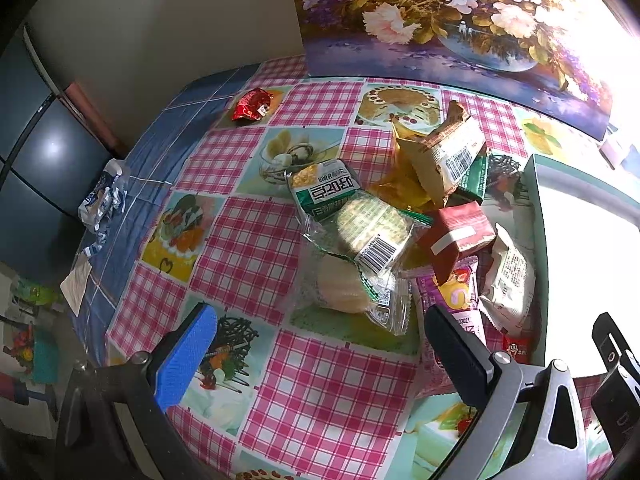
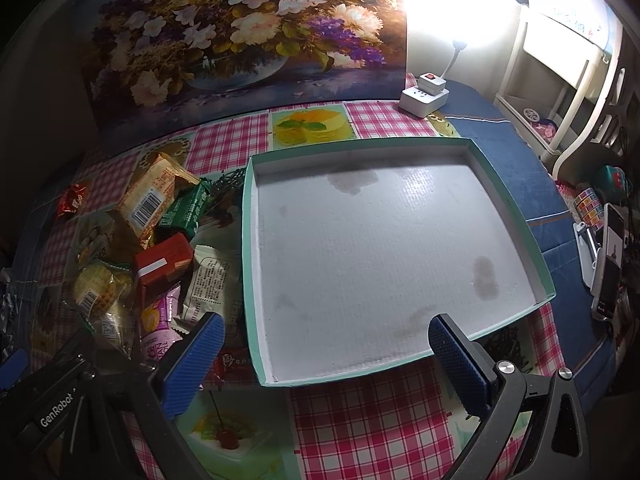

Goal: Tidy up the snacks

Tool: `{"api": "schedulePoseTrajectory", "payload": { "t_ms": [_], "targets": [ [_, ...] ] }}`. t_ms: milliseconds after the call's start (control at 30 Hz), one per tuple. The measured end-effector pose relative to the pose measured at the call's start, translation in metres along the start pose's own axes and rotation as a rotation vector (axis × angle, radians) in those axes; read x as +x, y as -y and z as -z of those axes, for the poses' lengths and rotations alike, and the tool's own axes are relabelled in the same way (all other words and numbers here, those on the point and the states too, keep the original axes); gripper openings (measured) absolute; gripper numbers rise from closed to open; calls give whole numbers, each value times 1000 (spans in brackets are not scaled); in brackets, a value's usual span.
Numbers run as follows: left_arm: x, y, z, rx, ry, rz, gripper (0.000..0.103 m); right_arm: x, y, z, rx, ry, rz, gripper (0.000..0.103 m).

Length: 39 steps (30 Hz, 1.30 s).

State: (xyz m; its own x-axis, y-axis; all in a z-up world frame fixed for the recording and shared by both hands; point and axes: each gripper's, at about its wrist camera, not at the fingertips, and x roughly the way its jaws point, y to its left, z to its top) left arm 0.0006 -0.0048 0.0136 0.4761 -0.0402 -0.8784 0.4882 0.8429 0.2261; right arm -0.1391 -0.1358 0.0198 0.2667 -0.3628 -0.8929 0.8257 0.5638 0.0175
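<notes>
A pile of snack packets lies on the checked tablecloth left of a shallow teal-rimmed tray point(image 2: 246, 240) with a white, stained, empty floor. In the pile are a green-and-white cracker packet point(image 1: 348, 208), a red box point(image 1: 456, 236) point(image 2: 164, 264), a tan packet with a barcode point(image 1: 444, 152) point(image 2: 148, 192), a purple packet point(image 1: 456, 300) and a white packet point(image 1: 508, 280) point(image 2: 208, 284). My left gripper point(image 1: 320, 356) is open just short of the pile, holding nothing. My right gripper point(image 2: 328, 360) is open over the tray's near edge, also holding nothing.
One small red snack point(image 1: 252, 104) lies alone at the far left, and a blue-white wrapper point(image 1: 102, 196) sits near the table's left edge. A floral painting point(image 2: 240, 32) stands at the back beside a white socket block point(image 2: 424, 96). A phone on a stand point(image 2: 612, 256) is at the right.
</notes>
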Motion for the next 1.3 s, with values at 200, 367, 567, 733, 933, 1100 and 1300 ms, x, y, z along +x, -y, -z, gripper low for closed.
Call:
{"api": "schedulePoseTrajectory", "payload": {
  "t_ms": [200,367,567,733,933,1100,1300],
  "targets": [
    [0,1,0,-1,-2,2,103,0,-1,0,-3,-3,0,103],
    [0,0,1,-2,-2,7,103,1,-1,0,-4,-3,3,103],
    [0,1,1,-2,-2,8,103,1,-2,0,-7,-2,5,103],
    [0,1,0,-3,-2,7,103,0,-2,0,-8,-1,3,103],
    [1,0,2,-6,-5,12,103,0,-5,-1,-19,1,-2,103],
    [2,-2,3,-8,-6,17,103,0,-6,-1,-27,-2,-8,103],
    [3,-4,2,-15,-11,20,103,0,-8,-1,-33,-1,-23,103]
  ]
}}
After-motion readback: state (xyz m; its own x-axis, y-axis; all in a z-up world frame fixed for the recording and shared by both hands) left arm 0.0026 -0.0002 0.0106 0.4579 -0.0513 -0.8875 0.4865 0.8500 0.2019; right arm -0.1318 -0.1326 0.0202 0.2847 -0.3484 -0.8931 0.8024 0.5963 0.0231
